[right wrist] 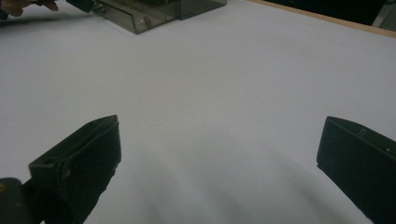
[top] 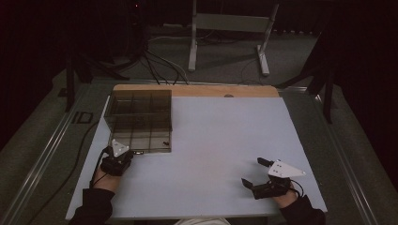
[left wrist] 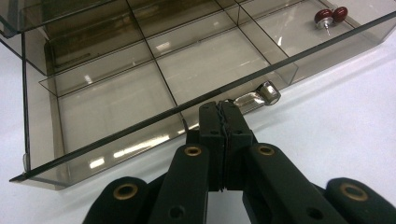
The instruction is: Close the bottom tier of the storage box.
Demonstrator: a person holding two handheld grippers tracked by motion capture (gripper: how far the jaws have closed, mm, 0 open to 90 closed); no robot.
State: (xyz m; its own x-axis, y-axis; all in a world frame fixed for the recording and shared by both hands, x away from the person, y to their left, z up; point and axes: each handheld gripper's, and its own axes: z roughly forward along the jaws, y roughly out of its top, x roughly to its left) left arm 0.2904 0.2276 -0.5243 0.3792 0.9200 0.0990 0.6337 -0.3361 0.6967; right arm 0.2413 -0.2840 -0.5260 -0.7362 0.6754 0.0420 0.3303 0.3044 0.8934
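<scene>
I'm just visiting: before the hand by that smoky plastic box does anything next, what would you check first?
1. Left gripper shut, tips at the box's front wall: ok.
2. Clasp gripped by the fingers: cannot tell; it lies just beside the tips.
3. Compartment box flat on the white table: ok.
4. Red pins inside a corner compartment: ok.
5. Right gripper open, holding nothing, well away from the box: ok.

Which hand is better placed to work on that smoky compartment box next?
Probably the left. The left claw, shut, sits at the near wall of the compartment box, beside its latch. The right claw stands open over bare table, well away.
</scene>
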